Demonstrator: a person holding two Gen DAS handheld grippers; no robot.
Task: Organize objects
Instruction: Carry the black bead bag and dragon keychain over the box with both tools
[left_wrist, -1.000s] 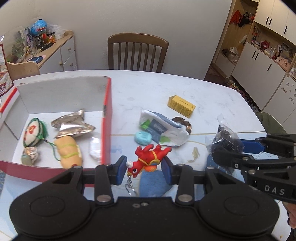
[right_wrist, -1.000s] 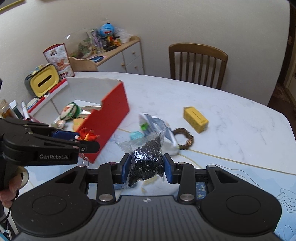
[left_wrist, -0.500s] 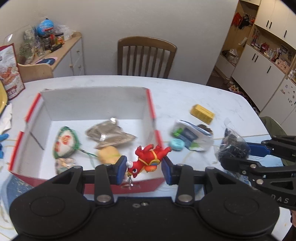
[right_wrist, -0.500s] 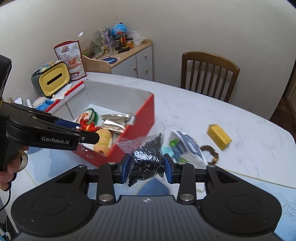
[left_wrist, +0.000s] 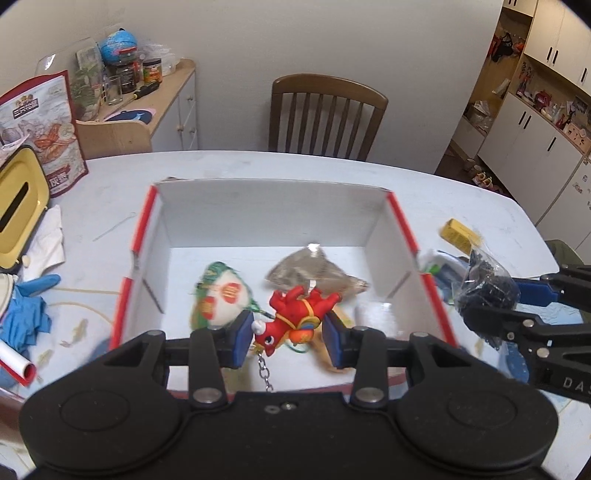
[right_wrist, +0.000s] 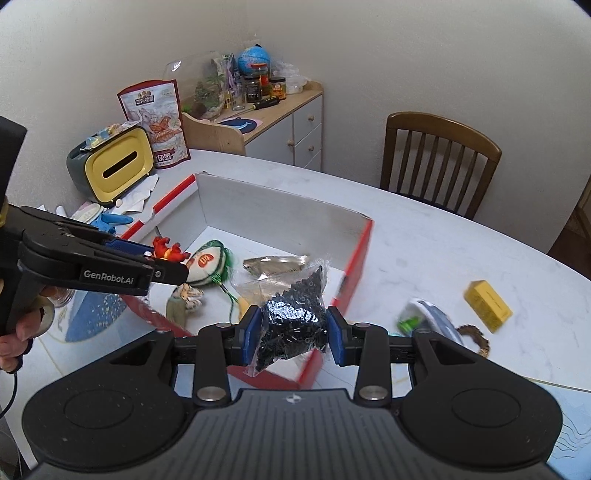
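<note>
A red box with white inside walls (left_wrist: 273, 206) (right_wrist: 280, 210) stands open on the table. My left gripper (left_wrist: 286, 332) is shut on a red toy keychain (left_wrist: 295, 317) (right_wrist: 168, 253) and hangs over the box's near part. Its chain dangles below. My right gripper (right_wrist: 291, 332) is shut on a clear bag of black beads (right_wrist: 295, 314) (left_wrist: 484, 284), above the box's near right corner. Inside the box lie a green-and-white pouch (left_wrist: 221, 295), a silver foil packet (left_wrist: 314, 273) and a small patterned pouch (right_wrist: 184, 299).
To the right of the box lie a yellow box (right_wrist: 487, 301), a white-blue packet (right_wrist: 428, 317) and a brown ring (right_wrist: 476, 338). On the left are a yellow tissue holder (right_wrist: 114, 170), a blue glove (left_wrist: 26, 314) and a person's hand (right_wrist: 18, 328). A wooden chair (left_wrist: 325, 114) stands behind the table.
Both grippers have swung left with their loads. The left one went from beside the box's right wall to over its inside; the right one came from the loose items to the box's corner.
</note>
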